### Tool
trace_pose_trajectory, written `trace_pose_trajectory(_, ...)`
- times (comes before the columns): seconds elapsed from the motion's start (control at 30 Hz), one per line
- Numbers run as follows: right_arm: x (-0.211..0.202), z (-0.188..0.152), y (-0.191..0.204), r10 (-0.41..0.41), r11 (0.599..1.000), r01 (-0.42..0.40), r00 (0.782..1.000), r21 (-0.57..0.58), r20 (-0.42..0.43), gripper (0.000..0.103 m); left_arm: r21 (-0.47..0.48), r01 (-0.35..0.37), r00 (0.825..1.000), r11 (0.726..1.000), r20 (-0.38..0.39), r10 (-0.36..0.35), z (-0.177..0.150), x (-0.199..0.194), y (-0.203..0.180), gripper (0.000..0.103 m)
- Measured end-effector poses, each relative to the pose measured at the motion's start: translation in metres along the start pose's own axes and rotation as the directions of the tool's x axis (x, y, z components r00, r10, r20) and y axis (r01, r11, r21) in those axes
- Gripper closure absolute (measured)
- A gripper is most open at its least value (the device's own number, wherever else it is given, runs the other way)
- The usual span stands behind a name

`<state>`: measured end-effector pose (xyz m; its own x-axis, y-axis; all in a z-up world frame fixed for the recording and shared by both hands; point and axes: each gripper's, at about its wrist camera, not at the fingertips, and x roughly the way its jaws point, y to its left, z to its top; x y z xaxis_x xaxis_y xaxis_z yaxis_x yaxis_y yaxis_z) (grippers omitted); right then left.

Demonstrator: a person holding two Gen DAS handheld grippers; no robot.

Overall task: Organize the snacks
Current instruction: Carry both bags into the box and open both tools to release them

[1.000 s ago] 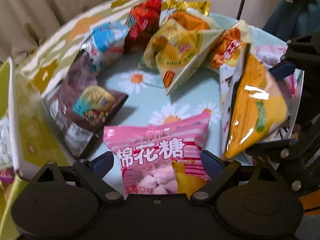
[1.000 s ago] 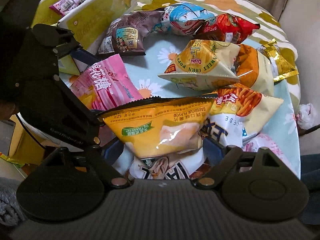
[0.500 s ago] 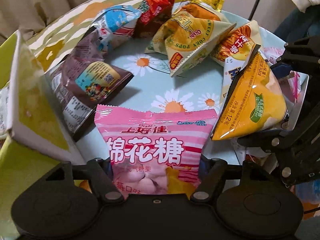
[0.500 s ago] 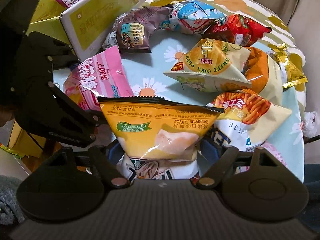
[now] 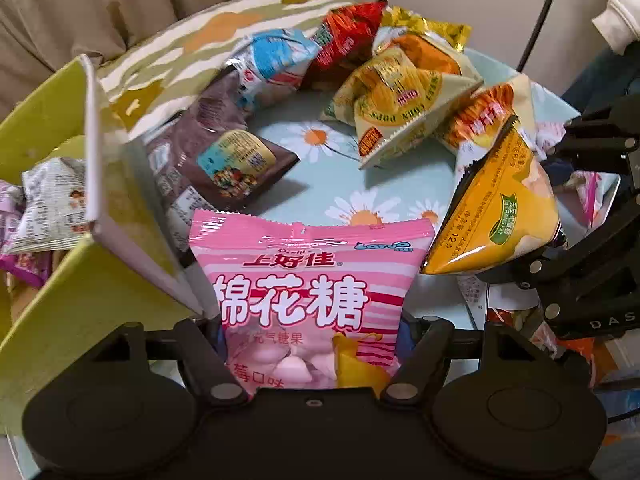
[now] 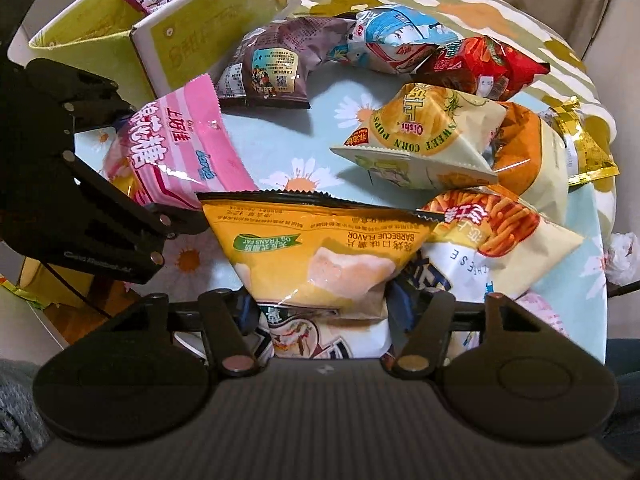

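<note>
- Between the fingers of the left gripper [image 5: 312, 344], a pink foil marshmallow bag [image 5: 308, 288] printed with white Chinese characters is pinched at its lower part; the jaws have just been closing on it, and the bag is held upright, clear of the desk.
- Between the fingers of the right gripper [image 6: 318, 304], a yellow foil bag of barbecue-flavour chips [image 6: 316, 252] is clamped near its bottom edge, the jaws having just been closing onto it; its serrated black top seam is turned away from the camera.
- Under the bags, a round desk covered with a pale blue daisy-print cloth [image 5: 396, 184] is seen.
- At the left of the desk, an open lime-green cardboard box [image 5: 60, 304] with a white-edged flap is placed; small wrapped snacks [image 5: 52, 204] are lying inside it.
- Beside the flap, a dark brown snack bag [image 5: 216, 160] is lying on the cloth.
- Farther back, a blue-and-white bag [image 6: 396, 44], a red bag [image 6: 484, 64], a cream sweet-corn-pops bag [image 6: 424, 140] and a white bag picturing orange sticks [image 6: 500, 232] are crowded together.
</note>
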<state>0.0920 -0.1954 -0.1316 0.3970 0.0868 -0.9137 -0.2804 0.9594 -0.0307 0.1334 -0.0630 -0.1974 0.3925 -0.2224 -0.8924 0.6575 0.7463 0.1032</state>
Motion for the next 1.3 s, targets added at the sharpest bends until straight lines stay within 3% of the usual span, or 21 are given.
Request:
trace_pose_trajectory(0.43,-0.048,0.013,-0.002,0.074,0.997,-0.071,0.994,-0.033,0.079,0.028,-0.094,-0.081,0.992,0.992,0.091,0.089,0.001,-0.061,-0.003,0.028)
trace_pose_trajectory(0.6,-0.076,0.032,0.000,0.101,0.991,-0.089,0.986,-0.096,0.135,0.028,-0.166,-0.138,0.977,0.976,0.140,0.162,0.006,-0.093,0.000,0.028)
trace_pose_trajectory(0.73,-0.096,0.055,0.003,0.132,0.984,-0.107,0.973,-0.141,0.187,0.028,-0.251,-0.200,0.955,0.947,0.165,0.246,0.009,-0.121,0.015,0.028)
trace_pose_trajectory(1.07,-0.122,0.143,0.027,0.176,0.978,-0.133,0.938,-0.159,0.298,0.028,-0.421,-0.313,0.895,0.851,0.169,0.412,0.016,-0.167,0.102,0.028)
trace_pose_trajectory(1.2,-0.113,0.183,0.049,0.194,0.977,-0.153,0.931,-0.150,0.310,0.028,-0.447,-0.343,0.887,0.826,0.136,0.441,0.019,-0.167,0.146,0.028)
trace_pose_trajectory(1.3,-0.099,0.209,0.069,0.198,0.976,-0.158,0.933,-0.152,0.300,0.028,-0.458,-0.342,0.895,0.821,0.107,0.433,0.017,-0.158,0.177,0.028)
